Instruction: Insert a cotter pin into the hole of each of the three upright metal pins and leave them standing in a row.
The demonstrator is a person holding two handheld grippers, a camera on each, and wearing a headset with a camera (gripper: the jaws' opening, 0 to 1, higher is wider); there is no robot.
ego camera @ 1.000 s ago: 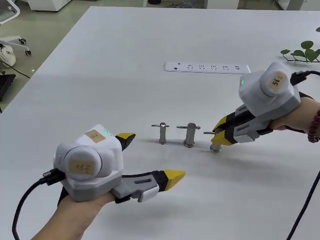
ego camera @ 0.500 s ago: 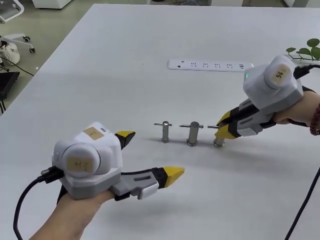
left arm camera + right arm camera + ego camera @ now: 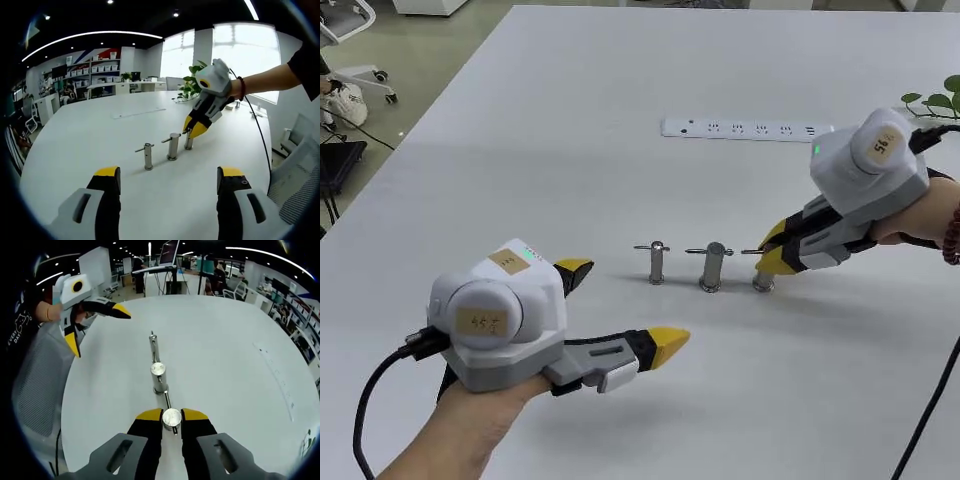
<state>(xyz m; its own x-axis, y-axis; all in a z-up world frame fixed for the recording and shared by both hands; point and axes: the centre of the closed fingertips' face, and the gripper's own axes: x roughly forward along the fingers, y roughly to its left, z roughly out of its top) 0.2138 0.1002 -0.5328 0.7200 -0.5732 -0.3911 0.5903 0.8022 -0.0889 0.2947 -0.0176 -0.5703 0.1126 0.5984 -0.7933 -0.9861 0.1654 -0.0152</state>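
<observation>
Three upright metal pins stand in a row on the white table: the left pin (image 3: 657, 263), the middle pin (image 3: 711, 268) and the right pin (image 3: 761, 281). Each has a thin cotter pin crosswise through its top. My right gripper (image 3: 775, 253) reaches in from the right. In the right gripper view its yellow fingertips (image 3: 150, 415) press against both sides of the right pin's head (image 3: 171, 417), with the other two pins lined up behind. My left gripper (image 3: 620, 307) is open near the front left, well short of the row (image 3: 173, 146).
A white power strip (image 3: 745, 129) lies farther back on the table (image 3: 520, 150). Green plant leaves (image 3: 935, 100) reach in at the far right edge. Black cables trail from both grippers. Office chairs and desks stand beyond the table.
The head camera has shifted a little. My right gripper stays at the right pin's top and my left gripper stays open in place.
</observation>
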